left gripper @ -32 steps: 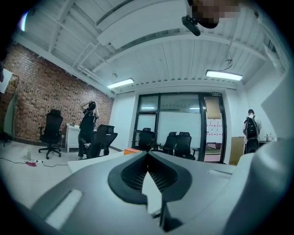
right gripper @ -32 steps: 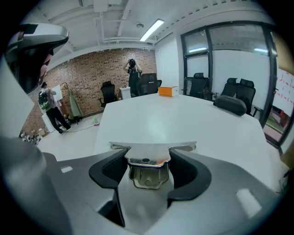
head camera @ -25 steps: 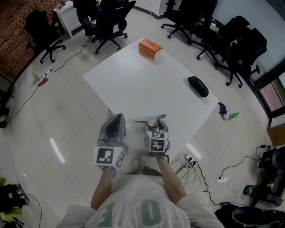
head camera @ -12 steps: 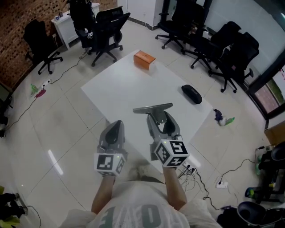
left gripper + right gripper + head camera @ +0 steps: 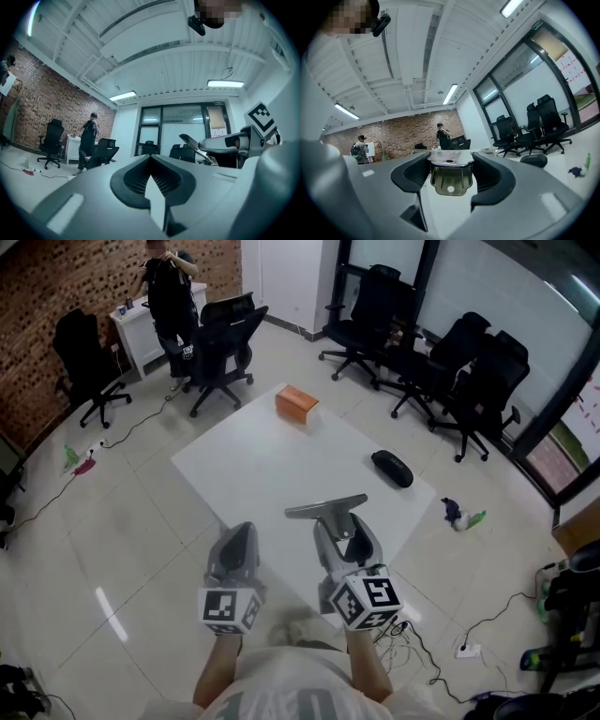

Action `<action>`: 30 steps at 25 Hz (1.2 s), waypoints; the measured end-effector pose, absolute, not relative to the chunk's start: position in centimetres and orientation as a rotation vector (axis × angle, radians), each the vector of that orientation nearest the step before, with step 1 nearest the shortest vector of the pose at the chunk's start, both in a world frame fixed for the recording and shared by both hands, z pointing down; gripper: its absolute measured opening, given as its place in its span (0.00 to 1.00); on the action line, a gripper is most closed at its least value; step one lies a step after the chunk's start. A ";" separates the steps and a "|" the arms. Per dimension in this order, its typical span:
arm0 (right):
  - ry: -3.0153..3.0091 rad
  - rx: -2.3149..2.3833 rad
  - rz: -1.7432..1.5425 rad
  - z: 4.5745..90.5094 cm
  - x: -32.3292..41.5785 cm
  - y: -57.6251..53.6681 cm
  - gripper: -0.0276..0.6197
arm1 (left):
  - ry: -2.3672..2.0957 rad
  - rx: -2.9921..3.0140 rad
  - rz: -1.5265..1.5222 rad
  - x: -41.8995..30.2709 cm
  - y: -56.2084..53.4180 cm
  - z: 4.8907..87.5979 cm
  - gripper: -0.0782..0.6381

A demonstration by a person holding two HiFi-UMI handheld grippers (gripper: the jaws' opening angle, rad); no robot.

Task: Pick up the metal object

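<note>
My right gripper [image 5: 339, 526] is shut on the metal object [image 5: 326, 507], a flat grey bracket with a folded tab, and holds it lifted above the near corner of the white table [image 5: 272, 451]. In the right gripper view the metal object [image 5: 451, 176] sits pinched between the two dark pads, its tab with a hole hanging toward the camera. My left gripper [image 5: 237, 545] hangs beside it to the left, jaws together and nothing in them. In the left gripper view the left gripper [image 5: 152, 180] points across the room, with the right gripper and the metal object [image 5: 199, 146] at the right.
An orange box [image 5: 296, 403] lies at the table's far corner and a black oblong case [image 5: 392, 469] near its right edge. Black office chairs [image 5: 450, 371] ring the table. A person [image 5: 167, 287] stands far left by a white desk. Cables [image 5: 398, 610] lie on the floor.
My right gripper has risen from the table's near edge with the metal object in it and now holds it high. The left gripper has barely moved. The head view has tilted up.
</note>
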State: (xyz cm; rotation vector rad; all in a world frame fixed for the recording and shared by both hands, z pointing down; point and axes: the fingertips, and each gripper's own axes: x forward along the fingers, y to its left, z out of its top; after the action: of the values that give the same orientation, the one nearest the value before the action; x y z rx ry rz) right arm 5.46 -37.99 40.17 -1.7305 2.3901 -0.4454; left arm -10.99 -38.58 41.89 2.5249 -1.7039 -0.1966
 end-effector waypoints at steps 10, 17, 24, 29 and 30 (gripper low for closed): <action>2.343 -1.708 -0.507 40.3 5.2 -33.9 0.50 | -1.635 2.553 -0.211 -10.9 -36.7 43.0 0.11; 2.323 -1.737 -0.553 42.4 4.6 -30.6 0.50 | -1.657 2.546 -0.187 -12.1 -35.2 44.8 0.11; 2.322 -1.676 -0.550 42.6 4.0 -23.6 0.50 | -1.694 2.528 -0.161 -12.2 -27.3 45.6 0.11; 2.356 -1.609 -0.523 44.3 4.2 -13.5 0.50 | -1.712 2.555 -0.126 -10.1 -17.8 47.4 0.11; 2.374 -1.608 -0.513 44.9 4.5 -11.3 0.50 | -1.718 2.569 -0.116 -9.5 -15.5 47.8 0.11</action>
State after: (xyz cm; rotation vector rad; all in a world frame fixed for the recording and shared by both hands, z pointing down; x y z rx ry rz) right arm 4.47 -11.28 44.95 -1.6085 2.3741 -0.5125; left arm -9.46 -15.49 47.80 2.5687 -1.7176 -0.1155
